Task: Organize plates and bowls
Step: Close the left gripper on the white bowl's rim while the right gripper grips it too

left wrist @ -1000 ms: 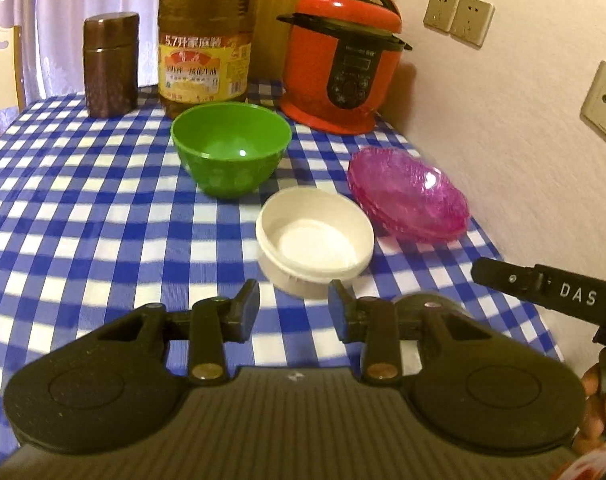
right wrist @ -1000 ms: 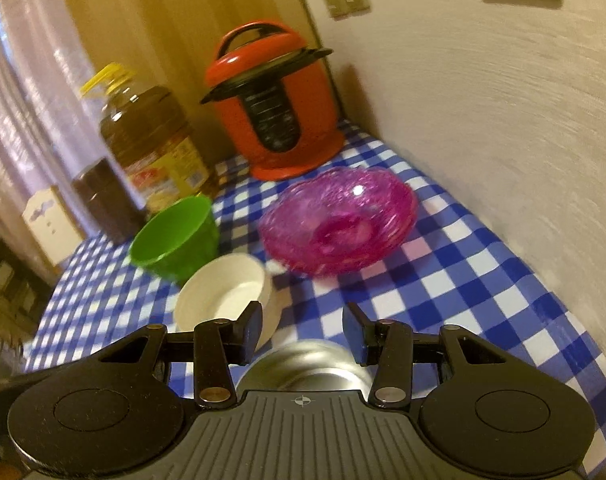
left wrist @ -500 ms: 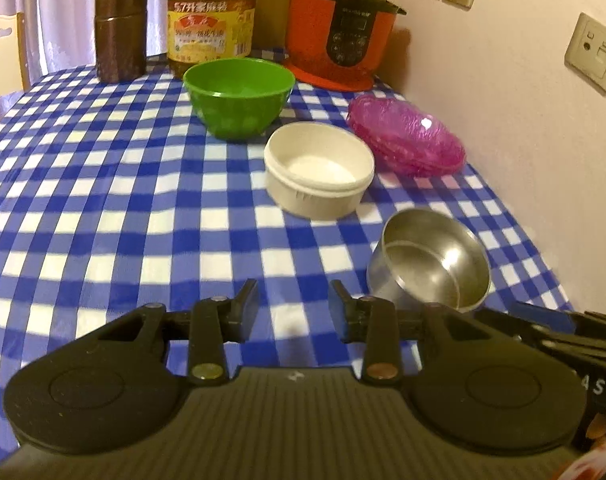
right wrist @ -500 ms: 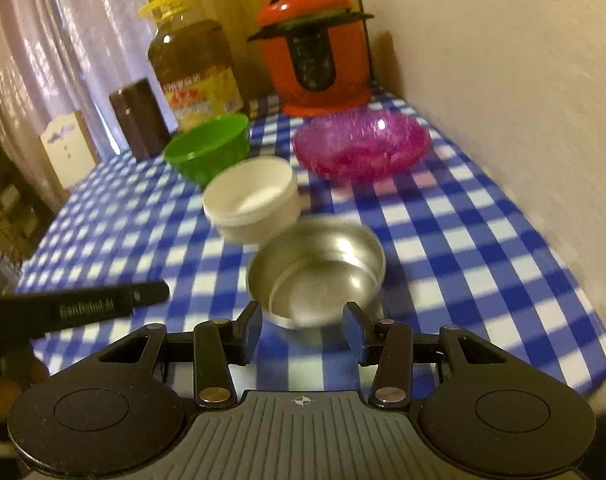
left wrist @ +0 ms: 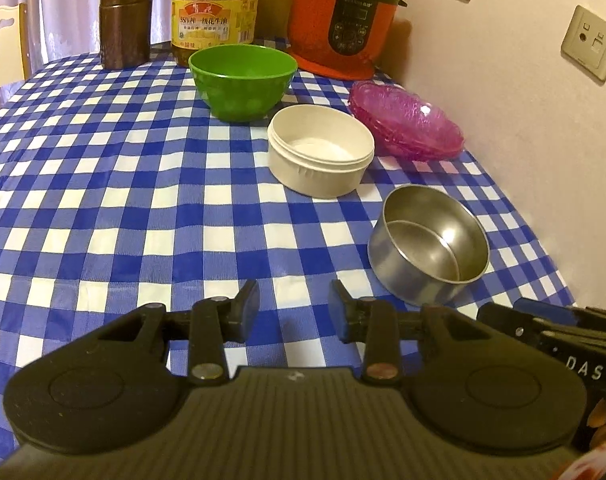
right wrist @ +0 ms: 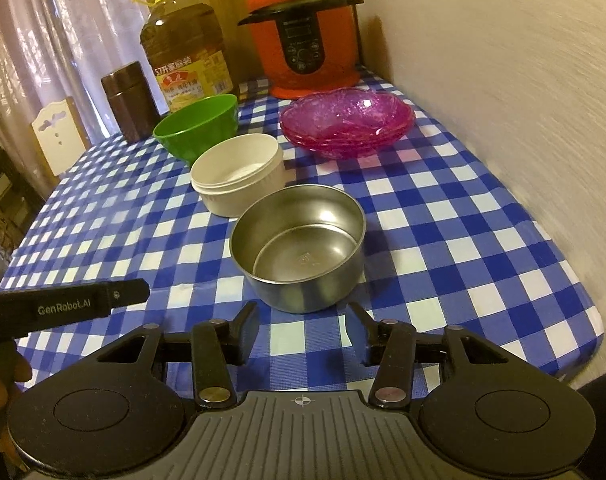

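I see four kinds of dishware on the blue-and-white checked tablecloth (left wrist: 103, 184), which has a faint sheen. The steel bowl (right wrist: 299, 240) is brushed metal with straight walls and a flat bottom, upright, nearest my right gripper (right wrist: 303, 334). Just behind it is the white bowl (right wrist: 239, 178), matte, round, with a stepped rim. Behind that is the green bowl (left wrist: 243, 76), smooth plastic with a rounded profile. The pink plates (right wrist: 347, 124) are translucent, textured and scalloped, nested in a stack near the wall.

At the back stand an orange pressure cooker (right wrist: 307, 36), an oil jug (left wrist: 215, 8) with a yellow label and a dark brown canister (left wrist: 125, 22).

My left gripper (left wrist: 293, 312) has its fingers apart, nothing between them, only cloth below. The right gripper's fingers are apart too, and its jaws have just been opening; the steel bowl sits just beyond the tips, untouched.

A second ago the steel bowl was right under the right gripper's fingers and hidden behind the left's. Both views now sit further back and the whole bowl shows. The dishes haven't shifted on the cloth.
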The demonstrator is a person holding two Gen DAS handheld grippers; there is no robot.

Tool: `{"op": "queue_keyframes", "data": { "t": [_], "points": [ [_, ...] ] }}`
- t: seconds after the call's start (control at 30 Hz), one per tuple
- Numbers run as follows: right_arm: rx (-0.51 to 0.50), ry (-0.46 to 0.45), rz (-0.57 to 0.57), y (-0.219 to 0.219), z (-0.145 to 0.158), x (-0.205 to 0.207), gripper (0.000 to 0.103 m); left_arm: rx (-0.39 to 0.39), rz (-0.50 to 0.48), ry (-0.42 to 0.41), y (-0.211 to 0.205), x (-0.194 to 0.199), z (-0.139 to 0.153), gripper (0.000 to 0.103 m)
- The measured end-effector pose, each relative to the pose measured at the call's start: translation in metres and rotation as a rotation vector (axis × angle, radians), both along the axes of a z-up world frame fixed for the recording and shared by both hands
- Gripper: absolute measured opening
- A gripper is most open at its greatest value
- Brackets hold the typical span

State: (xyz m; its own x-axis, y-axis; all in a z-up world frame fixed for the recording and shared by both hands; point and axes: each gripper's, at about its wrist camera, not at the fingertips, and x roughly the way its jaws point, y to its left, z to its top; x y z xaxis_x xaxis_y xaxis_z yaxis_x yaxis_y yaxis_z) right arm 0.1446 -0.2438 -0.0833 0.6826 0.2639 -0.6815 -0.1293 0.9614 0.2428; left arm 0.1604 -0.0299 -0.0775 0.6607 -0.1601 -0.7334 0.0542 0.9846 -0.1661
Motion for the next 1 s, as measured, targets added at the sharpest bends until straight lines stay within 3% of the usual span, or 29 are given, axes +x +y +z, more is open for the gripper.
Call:
{"op": "queue_keyframes", "data": {
  "t": [0.4, 0.6, 0.7, 1.0],
  "points": [
    [0.094, -0.033, -0.041, -0.013, 0.014, 0.023, 0.049, -0.048, -0.002, -0.03, 0.002, 0.028, 0.015, 0.034],
    [0.149, -0.063, -0.023, -0.018, 0.029, 0.064, 0.051, -0.08, 0.002, -0.048, 0.007, 0.061, 0.024, 0.043],
    [0.126, -0.077, -0.02, -0.017, 0.034, 0.092, 0.051, -0.019, 0.011, -0.081, 0.008, 0.079, 0.026, 0.044],
    [0.131, -0.006, 0.024, 0.001, 0.02, 0.169, 0.051, -0.084, 0.023, -0.067, 0.023, 0.14, 0.003, 0.044]
  ]
}}
